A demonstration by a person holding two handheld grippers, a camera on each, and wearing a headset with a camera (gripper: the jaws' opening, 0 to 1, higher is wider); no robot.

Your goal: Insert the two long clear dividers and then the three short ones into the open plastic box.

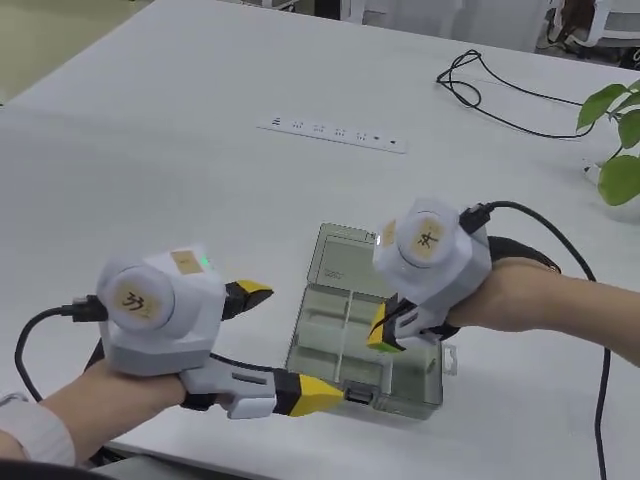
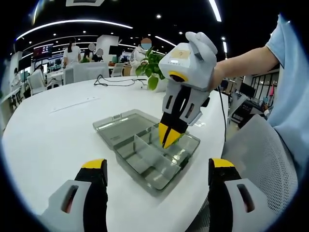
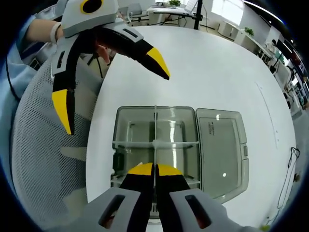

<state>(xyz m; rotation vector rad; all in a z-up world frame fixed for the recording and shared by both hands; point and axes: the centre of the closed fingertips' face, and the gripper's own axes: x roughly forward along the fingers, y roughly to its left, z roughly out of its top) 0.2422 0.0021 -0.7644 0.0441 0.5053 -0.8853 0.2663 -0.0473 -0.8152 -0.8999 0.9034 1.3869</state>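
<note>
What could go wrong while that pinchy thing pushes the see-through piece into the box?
1. The right gripper pinches a thin clear divider. If the divider tilts, it may miss its slots or jam against the crossing divider.
2. The left gripper is open and not gripping the box. A hard push might slide the box, which sits near the edge of the table.

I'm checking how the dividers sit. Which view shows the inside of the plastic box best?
The right gripper view: it looks down into the plastic box, long divider and cross divider plain, right claw shut on the long one. The left gripper view shows it aslant. In the head view the right claw covers part.
</note>
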